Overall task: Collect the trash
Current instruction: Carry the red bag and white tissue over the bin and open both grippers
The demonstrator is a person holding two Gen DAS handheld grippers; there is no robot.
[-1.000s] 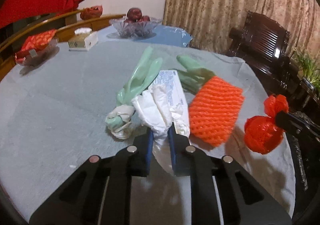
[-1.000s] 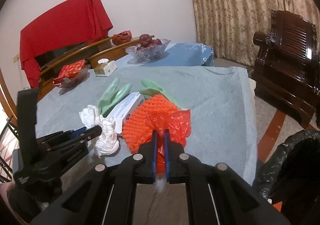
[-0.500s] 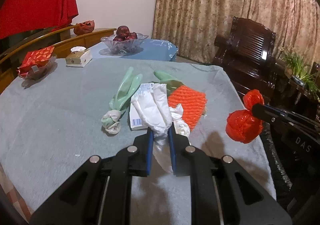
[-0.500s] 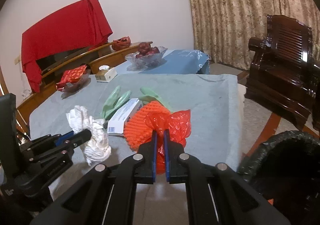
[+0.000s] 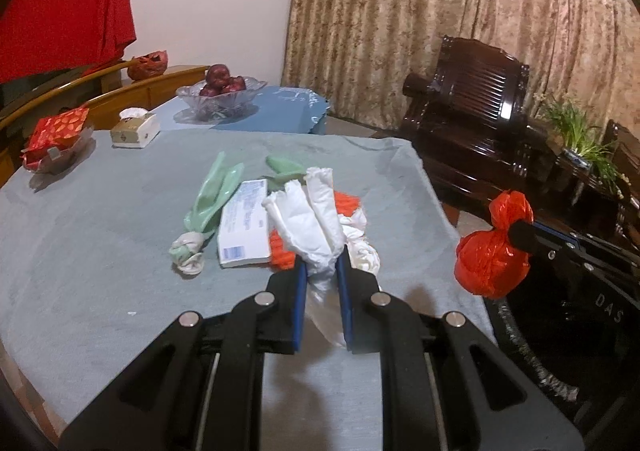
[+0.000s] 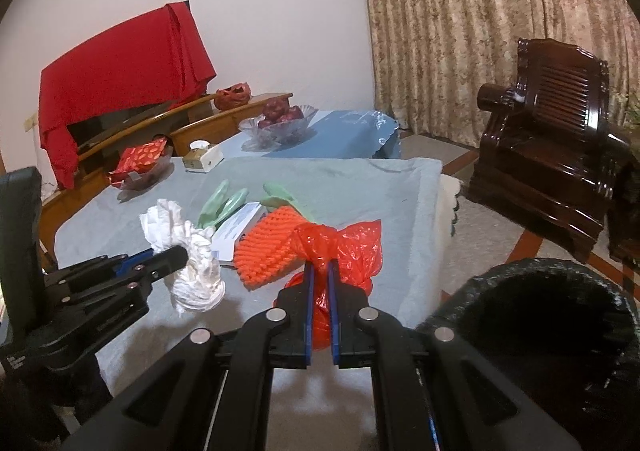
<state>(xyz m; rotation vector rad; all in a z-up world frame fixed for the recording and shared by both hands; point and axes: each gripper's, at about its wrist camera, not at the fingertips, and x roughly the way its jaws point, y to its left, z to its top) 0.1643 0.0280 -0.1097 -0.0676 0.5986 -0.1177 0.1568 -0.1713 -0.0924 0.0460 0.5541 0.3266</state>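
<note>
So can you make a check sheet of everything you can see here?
Surface: grey tablecloth covers the table.
Job's things: white crumpled bag and red plastic bag are both held; orange foam net, white box and green gloves lie on the cloth.
Clutter: tissue box, red snack dish, glass fruit bowl.
Grippers: left tool shut on the white crumpled bag; right tool shut on the red plastic bag.
Cables: nothing seen.
Surroundings: black-lined bin, dark wooden chair, curtains, red cloth.
</note>
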